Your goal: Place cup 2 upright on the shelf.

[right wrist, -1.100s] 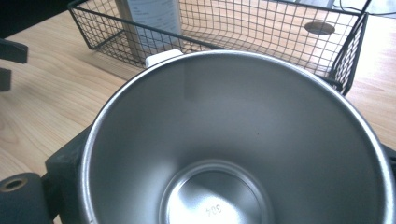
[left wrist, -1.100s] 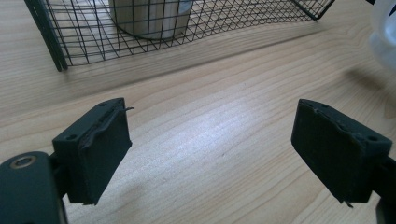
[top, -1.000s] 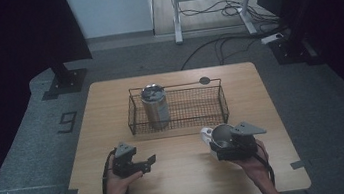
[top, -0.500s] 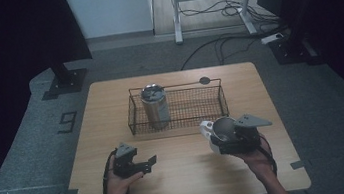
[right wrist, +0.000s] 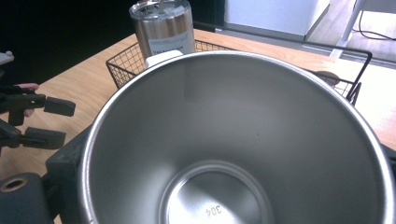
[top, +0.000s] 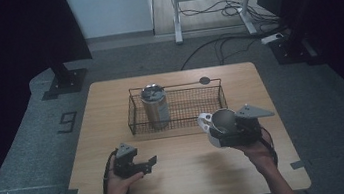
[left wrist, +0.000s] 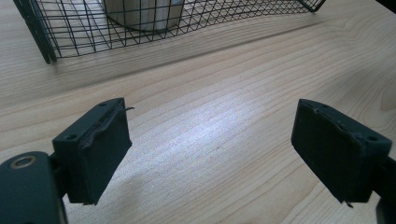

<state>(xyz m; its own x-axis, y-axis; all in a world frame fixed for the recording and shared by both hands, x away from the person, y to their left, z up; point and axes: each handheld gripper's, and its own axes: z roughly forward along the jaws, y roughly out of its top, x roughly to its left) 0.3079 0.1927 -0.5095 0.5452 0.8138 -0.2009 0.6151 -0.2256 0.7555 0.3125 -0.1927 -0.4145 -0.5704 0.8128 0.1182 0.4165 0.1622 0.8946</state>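
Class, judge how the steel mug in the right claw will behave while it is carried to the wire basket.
The steel mug looks rigid, so it should not deform. Its polished wall seems slippery and may slide in the right claw. Empty inside, it is probably light, and could tip on the wire basket mesh.

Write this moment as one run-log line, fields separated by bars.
right gripper: shut on steel mug, lifted | left gripper: open, empty | tumbler: upright in wire basket

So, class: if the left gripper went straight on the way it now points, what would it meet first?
Probably the wire basket, at the near wall in front of the steel tumbler; bare table lies between, though depth is unclear.
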